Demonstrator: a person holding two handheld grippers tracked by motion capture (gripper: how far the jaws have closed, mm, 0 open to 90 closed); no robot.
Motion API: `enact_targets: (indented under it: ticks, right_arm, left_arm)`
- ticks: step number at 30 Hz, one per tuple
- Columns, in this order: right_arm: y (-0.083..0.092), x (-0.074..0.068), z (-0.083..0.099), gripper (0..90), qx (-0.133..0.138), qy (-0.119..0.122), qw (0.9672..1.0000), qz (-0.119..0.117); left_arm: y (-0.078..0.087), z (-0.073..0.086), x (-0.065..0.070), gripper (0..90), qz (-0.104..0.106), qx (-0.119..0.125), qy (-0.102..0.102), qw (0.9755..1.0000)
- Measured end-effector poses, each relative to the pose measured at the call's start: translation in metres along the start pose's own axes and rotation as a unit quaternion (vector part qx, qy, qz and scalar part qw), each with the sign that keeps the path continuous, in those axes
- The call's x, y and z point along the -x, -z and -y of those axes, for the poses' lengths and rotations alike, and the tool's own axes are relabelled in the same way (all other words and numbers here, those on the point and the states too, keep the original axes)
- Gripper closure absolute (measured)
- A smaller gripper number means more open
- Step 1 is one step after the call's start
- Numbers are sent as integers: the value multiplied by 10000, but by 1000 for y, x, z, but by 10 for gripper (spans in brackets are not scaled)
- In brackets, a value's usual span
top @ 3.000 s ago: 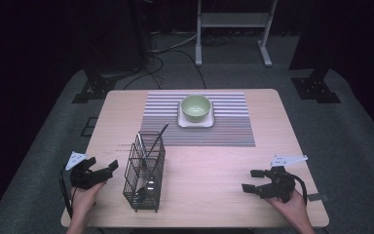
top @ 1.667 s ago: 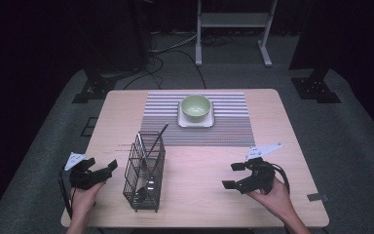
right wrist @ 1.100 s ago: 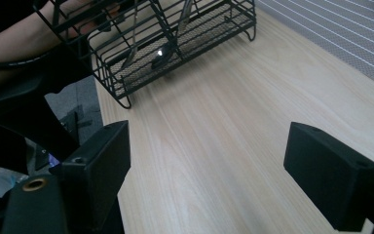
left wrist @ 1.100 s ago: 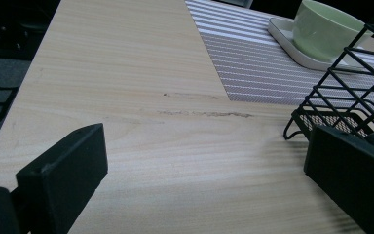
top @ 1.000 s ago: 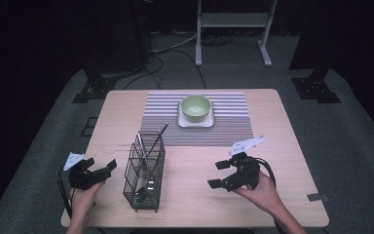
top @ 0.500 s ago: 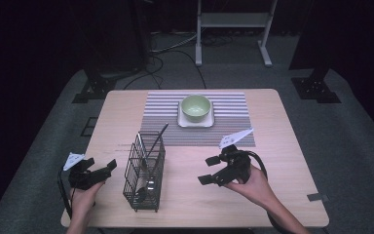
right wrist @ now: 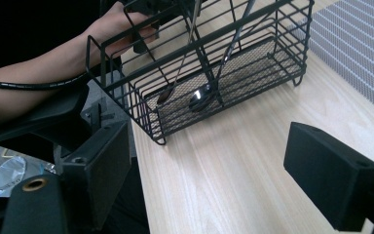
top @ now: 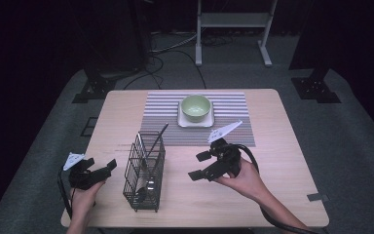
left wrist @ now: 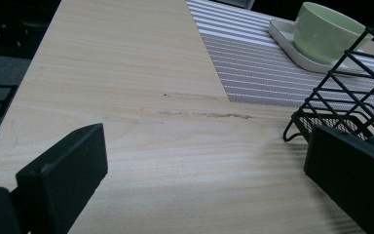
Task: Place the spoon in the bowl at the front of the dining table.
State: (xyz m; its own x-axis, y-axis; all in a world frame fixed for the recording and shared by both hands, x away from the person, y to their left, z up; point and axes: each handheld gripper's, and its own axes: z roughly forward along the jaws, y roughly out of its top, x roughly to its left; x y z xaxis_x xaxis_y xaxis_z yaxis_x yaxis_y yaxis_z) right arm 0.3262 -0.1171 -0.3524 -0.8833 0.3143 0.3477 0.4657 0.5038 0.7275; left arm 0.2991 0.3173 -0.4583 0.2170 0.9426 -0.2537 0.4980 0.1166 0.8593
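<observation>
Moved leftward from the worktop's right edge, the right hand-held gripper (top: 203, 165) nears the wire basket (top: 144, 171) at near left, jaws apart, its stiff, slippery spoon (right wrist: 200, 101) best pinched by the handle.

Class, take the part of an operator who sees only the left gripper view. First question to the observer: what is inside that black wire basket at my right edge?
Observer: Utensils. The right gripper view looks into the wire basket; a spoon has its bowl down on the mesh floor.
Operator: Where is the other tool?
Observer: In the high view the right tool is over bare table, right of the basket, pointing toward it.
Operator: Open or shut?
Observer: Open; its jaws stand wide apart, holding nothing.
</observation>
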Motion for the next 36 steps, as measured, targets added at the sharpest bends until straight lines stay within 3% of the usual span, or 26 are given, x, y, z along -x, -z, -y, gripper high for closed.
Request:
enact_targets:
  ticks: [17,36]
  right_arm:
    - [-9,0,-18,161,-16,21,10000,-84]
    - [-30,-7,-42,161,-265,93,9993,-248]
  left_arm:
    - [0,0,2,10,17,14,30,10000]
    - [1,0,1,10,21,58,42,10000]
